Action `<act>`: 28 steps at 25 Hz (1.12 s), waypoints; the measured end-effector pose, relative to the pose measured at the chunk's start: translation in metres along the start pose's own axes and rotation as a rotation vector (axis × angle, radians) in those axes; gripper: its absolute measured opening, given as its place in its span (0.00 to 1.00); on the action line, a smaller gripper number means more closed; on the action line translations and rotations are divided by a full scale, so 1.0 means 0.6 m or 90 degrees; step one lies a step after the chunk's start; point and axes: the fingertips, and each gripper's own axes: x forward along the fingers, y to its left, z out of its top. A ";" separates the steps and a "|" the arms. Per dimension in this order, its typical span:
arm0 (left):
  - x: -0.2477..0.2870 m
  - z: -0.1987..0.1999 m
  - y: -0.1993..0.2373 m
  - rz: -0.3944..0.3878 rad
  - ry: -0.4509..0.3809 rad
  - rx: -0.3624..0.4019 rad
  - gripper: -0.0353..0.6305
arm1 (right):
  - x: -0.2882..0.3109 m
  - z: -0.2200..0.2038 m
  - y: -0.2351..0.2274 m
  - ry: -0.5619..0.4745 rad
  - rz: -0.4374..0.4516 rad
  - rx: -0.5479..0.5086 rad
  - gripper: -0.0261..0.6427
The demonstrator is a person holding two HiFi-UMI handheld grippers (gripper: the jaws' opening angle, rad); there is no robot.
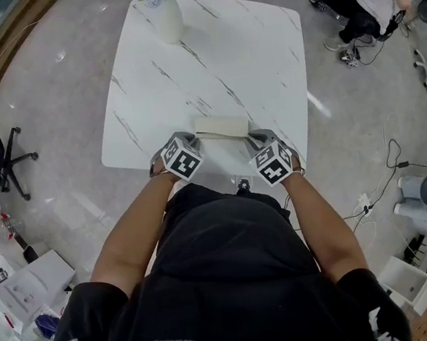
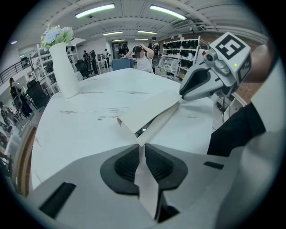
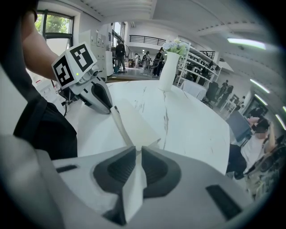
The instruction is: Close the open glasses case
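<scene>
We held two grippers, forearms angled inward. The left gripper point(image 2: 141, 154) had its ribbed dark pads pinched on one thin white end flap of the single case point(image 1: 221, 126), and the right gripper point(image 3: 138, 165) pinched the opposite end. The flat, angular case lay at the near edge of one white veined table point(image 1: 205, 56). One tall white vase point(image 1: 167, 18) stood at the far edge.

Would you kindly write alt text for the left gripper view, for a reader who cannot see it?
The left gripper is shut on the near end of a white glasses case on a white table, while the right gripper holds its far end. A white vase with flowers stands far left.
</scene>
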 end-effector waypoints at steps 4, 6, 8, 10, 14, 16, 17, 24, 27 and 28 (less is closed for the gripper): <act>-0.001 -0.002 -0.001 -0.001 0.000 0.001 0.12 | 0.002 -0.006 0.006 0.004 -0.001 0.004 0.10; 0.000 -0.002 -0.002 -0.002 0.001 0.000 0.12 | 0.004 -0.009 0.008 0.007 0.001 0.002 0.10; 0.001 -0.001 -0.001 -0.002 0.001 0.000 0.12 | 0.008 -0.012 0.008 0.011 0.003 0.001 0.10; 0.002 -0.001 0.002 0.000 0.002 -0.001 0.12 | 0.012 -0.014 0.010 0.015 0.006 0.001 0.10; 0.003 0.003 0.000 -0.002 -0.002 0.001 0.12 | 0.014 -0.017 0.009 0.017 0.005 0.007 0.10; 0.003 0.002 0.002 -0.003 -0.002 0.002 0.12 | 0.016 -0.017 0.009 0.017 0.005 0.009 0.10; 0.003 0.001 0.003 -0.003 -0.001 0.001 0.12 | 0.018 -0.016 0.010 0.017 0.006 0.008 0.10; 0.003 -0.003 0.001 -0.005 0.001 0.001 0.12 | 0.021 -0.020 0.015 0.032 0.009 0.000 0.10; 0.003 -0.001 0.005 0.000 0.001 0.004 0.12 | 0.022 -0.019 0.012 0.037 0.006 -0.003 0.10; 0.004 -0.001 0.006 0.004 0.004 0.008 0.12 | 0.022 -0.018 0.012 0.038 0.005 -0.005 0.10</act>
